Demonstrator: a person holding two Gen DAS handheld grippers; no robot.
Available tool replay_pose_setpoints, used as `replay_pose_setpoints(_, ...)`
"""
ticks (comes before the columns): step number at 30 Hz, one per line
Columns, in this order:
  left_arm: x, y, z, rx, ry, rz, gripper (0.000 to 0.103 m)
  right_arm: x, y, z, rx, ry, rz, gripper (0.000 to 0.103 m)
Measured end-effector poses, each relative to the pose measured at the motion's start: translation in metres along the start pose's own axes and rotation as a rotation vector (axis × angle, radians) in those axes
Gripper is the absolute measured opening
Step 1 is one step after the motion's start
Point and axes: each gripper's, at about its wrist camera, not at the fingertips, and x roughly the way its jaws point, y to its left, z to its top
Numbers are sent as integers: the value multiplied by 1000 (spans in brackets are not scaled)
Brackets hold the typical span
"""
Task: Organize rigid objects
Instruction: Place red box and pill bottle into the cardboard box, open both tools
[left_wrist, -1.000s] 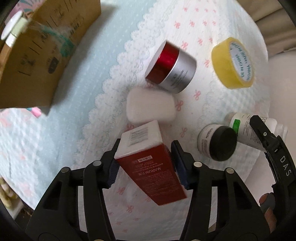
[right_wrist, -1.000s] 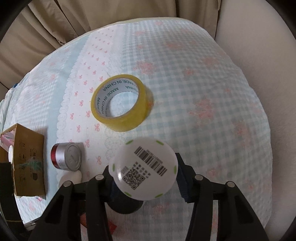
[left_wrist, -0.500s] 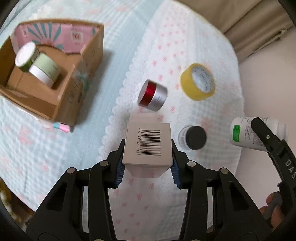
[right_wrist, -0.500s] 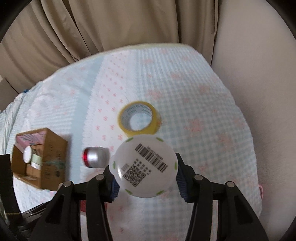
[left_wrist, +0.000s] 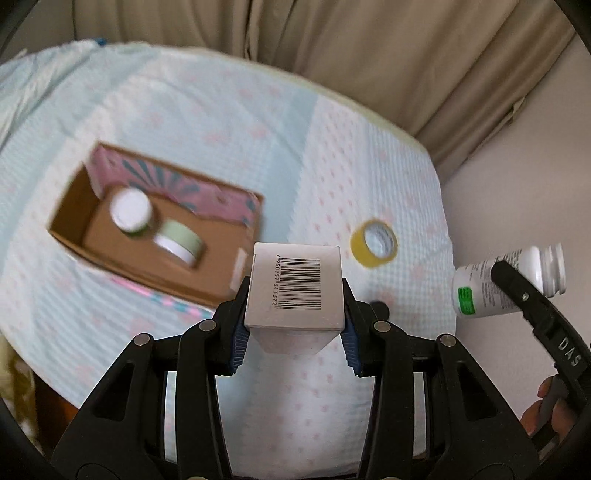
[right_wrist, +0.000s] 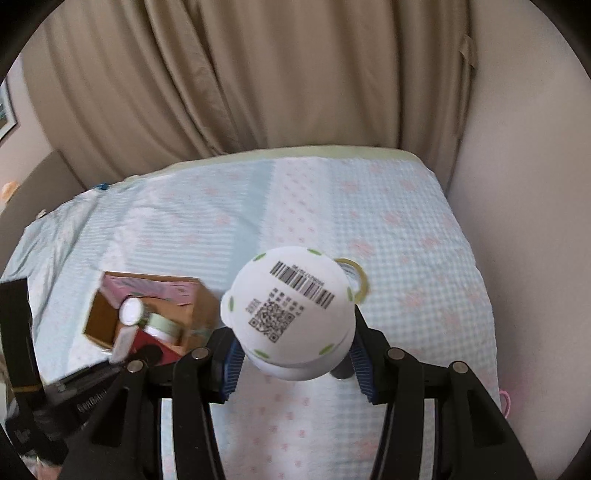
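Left gripper (left_wrist: 293, 325) is clamped on a white rectangular barcoded carton (left_wrist: 294, 291); right gripper (right_wrist: 295, 356) is clamped on a white plastic bottle with green label (right_wrist: 291, 317). Both are held high above the bed (left_wrist: 369, 387). Risk: either item slipping on tilt. Beyond, the open brown cardboard box (left_wrist: 221, 280) holds two jars, room remaining beside them; yellow tape roll (left_wrist: 374, 248) lies well apart near the bed's edge.
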Motion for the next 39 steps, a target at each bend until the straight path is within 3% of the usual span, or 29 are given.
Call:
replay_pose_setpoints(6,-44,64,45,33,-49,11,38,-8,62,11,-23,-5,45,47)
replay_pose_setpoints(11,-60,123,83,76,-42,10,38,1,114,14,20,20,66,47)
replay_pose_setpoints(19,-29,209,125,167,76,-23,38,51,193,11,169,131,44,47)
replay_pose_setpoints(25,13,245,137,227,181,-14,38,102,233,-2,292,244,42,47)
replay_pose_setpoints(31,51,265,136,252,224,11,38,145,241,-15,303,336,17,47)
replay_pose_setpoints(39,108,265,125,279,298,43,38,206,213,-32,264,432,-67,47)
